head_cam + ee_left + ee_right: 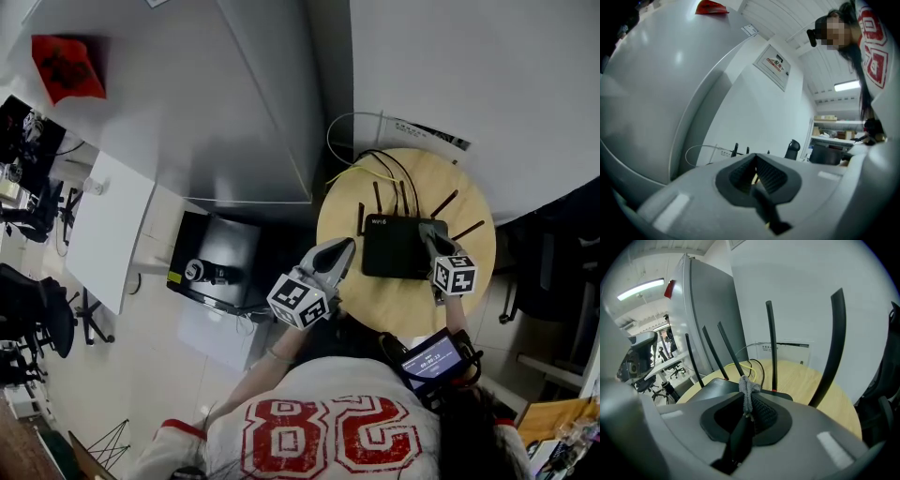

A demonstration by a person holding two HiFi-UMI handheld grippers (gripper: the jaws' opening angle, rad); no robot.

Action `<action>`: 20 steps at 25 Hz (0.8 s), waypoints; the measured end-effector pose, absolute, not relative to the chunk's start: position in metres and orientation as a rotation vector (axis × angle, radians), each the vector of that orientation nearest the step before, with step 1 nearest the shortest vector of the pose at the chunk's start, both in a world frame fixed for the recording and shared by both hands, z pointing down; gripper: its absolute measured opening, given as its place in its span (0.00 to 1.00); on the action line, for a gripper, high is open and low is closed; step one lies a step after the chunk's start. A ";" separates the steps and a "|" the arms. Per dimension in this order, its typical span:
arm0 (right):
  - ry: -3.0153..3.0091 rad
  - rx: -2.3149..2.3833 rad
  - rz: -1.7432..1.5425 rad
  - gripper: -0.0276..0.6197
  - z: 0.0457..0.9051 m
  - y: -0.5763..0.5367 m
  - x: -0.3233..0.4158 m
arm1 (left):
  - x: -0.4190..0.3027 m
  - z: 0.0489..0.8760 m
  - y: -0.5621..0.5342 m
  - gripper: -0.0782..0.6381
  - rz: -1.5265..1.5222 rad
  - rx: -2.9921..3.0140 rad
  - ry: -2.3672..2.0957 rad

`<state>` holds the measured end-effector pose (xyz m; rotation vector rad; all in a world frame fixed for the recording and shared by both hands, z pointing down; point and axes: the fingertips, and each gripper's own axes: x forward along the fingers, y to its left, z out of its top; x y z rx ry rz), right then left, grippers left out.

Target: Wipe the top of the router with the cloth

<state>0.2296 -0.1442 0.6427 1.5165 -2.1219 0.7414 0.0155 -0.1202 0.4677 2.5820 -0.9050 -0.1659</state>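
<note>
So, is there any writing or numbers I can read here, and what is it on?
"28", roughly, in big red digits: shirt.
Router logo: too small to read.
Wrist screen digits: too small to read.
Wall sign: blurred.

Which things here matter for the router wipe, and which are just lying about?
For the job: router; cloth, clamped by the right gripper; round table under the router.
Lying about: cables behind the router; red sheet on the grey cabinet; black box beside the table; left gripper, jaws together, empty.
</note>
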 end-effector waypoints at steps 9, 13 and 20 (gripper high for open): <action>-2.130 1.501 0.743 0.11 0.643 -0.149 0.227 | 0.015 0.470 -0.122 0.11 -0.165 2.571 -0.921; -2.123 1.504 0.748 0.11 0.643 -0.145 0.229 | 0.016 0.469 -0.120 0.11 -0.159 2.571 -0.914; -2.117 1.509 0.745 0.11 0.637 -0.144 0.224 | 0.011 0.462 -0.119 0.11 -0.166 2.583 -0.908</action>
